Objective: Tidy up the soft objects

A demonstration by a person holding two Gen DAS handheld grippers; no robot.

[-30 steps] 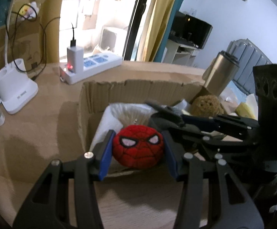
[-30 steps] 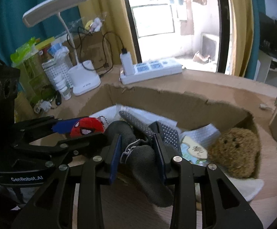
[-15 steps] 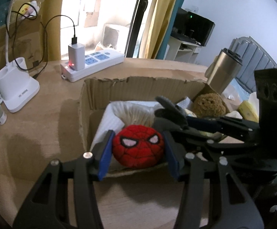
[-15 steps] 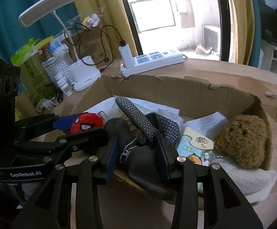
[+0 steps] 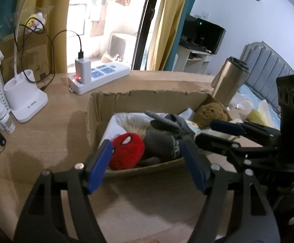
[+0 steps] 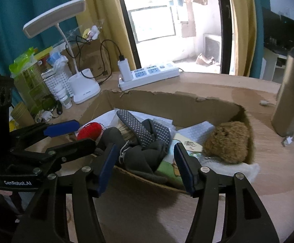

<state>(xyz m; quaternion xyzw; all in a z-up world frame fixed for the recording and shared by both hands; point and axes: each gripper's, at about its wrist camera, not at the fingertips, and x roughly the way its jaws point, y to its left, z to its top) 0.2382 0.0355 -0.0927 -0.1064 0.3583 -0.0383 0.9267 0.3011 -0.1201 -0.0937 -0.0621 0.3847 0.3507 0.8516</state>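
The left gripper point(image 5: 147, 160) stood with its blue-padded jaws spread wide and nothing between them, hovering at the near edge of a shallow torn brown cardboard box point(image 5: 126, 101) on the pale wooden counter point(image 5: 45, 133). The right gripper point(image 6: 145, 162) was likewise spread apart and empty, poised over the same near edge just to the right of the left one.

Inside the box, the round red plush ball with a spider-mask face point(image 5: 127, 151) lay in the near left corner, touching the left gripper's inner pad. Pressed against its right side was a bundle of dark grey socks with dotted soles point(image 6: 145, 135), draped over the low front wall. At the far right corner sat a fuzzy brown plush toy point(image 6: 227, 141), with white folded cloths point(image 6: 195, 130) and a green illustrated card point(image 6: 168, 169) between it and the socks.

Behind the box on the counter lay a white power strip point(image 5: 104, 76) with a white charger block plugged in. A white desk lamp point(image 6: 82, 85) stood to the left of it, beside a white perforated basket point(image 6: 57, 81) and small white bottles. A steel tumbler point(image 5: 229, 81) stood just beyond the box's right end.
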